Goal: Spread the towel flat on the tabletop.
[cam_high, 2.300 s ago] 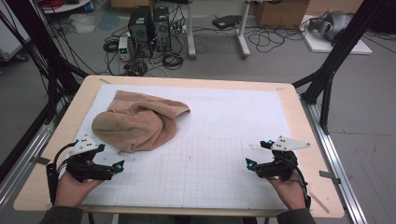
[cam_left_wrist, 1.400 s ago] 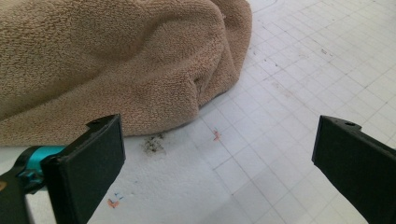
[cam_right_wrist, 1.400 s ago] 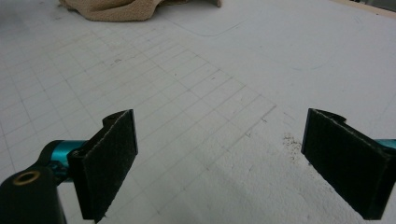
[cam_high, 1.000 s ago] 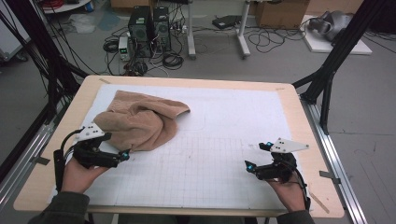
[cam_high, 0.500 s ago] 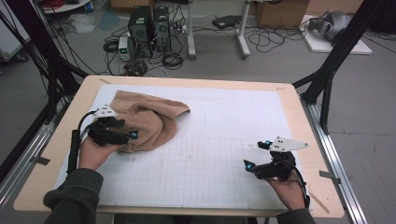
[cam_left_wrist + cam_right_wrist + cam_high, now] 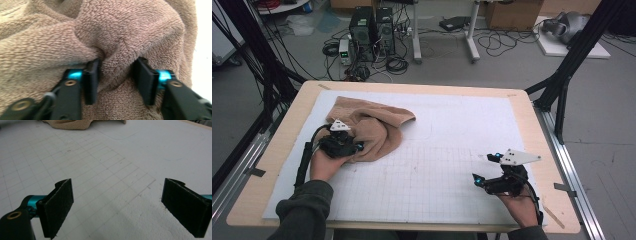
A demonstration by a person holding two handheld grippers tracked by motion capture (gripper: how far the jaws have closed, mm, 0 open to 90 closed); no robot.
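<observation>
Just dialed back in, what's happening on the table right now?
A person holds a gripper in each hand over a white gridded mat. The left gripper has pushed into the crumpled tan terry-cloth towel at the mat's far left; a fold of towel bulges between its fingers, which are closing around it but aren't fully shut. The right gripper waits wide open above the bare mat near the right front, touching nothing.
</observation>
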